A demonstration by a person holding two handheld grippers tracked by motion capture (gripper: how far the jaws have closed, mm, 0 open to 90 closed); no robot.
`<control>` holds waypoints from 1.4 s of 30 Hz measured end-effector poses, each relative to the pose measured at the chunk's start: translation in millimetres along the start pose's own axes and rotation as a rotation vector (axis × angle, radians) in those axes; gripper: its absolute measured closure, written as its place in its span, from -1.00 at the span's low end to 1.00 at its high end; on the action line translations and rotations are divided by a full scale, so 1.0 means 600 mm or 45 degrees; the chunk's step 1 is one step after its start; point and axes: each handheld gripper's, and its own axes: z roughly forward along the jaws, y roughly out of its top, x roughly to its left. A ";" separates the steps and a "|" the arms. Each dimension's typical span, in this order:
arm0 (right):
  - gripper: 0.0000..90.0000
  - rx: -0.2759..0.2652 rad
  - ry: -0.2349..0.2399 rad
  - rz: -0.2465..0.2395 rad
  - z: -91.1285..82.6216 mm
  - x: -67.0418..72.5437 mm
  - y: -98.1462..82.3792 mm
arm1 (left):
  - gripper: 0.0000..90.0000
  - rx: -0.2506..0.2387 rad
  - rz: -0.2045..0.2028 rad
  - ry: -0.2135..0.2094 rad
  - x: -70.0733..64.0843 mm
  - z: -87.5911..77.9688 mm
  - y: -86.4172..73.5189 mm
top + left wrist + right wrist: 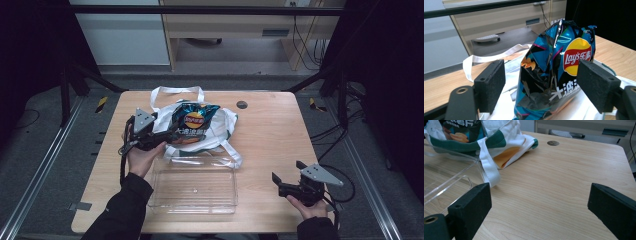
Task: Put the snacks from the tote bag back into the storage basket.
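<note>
Light wooden table (270,135), grey carpet floor (45,150), pale wood desk (225,22) behind, dark frame rails (200,10), trailing cables (310,50)

Left gripper (167,134) is sitting with its jaws spread wide, pads not pressing anything, forearm reaching in from the bottom edge. Right gripper (285,176) is hanging low at the near right corner, jaws gaping too.
</note>
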 end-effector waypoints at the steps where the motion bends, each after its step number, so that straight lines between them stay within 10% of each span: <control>1: -0.88 -0.001 0.000 -0.002 0.000 0.000 0.000 | -0.45 -0.001 0.000 -0.001 -0.001 0.002 0.000; 42: -0.87 0.003 0.004 -0.009 0.000 0.000 0.000 | 0.66 0.083 -0.058 -0.014 -0.011 0.057 0.005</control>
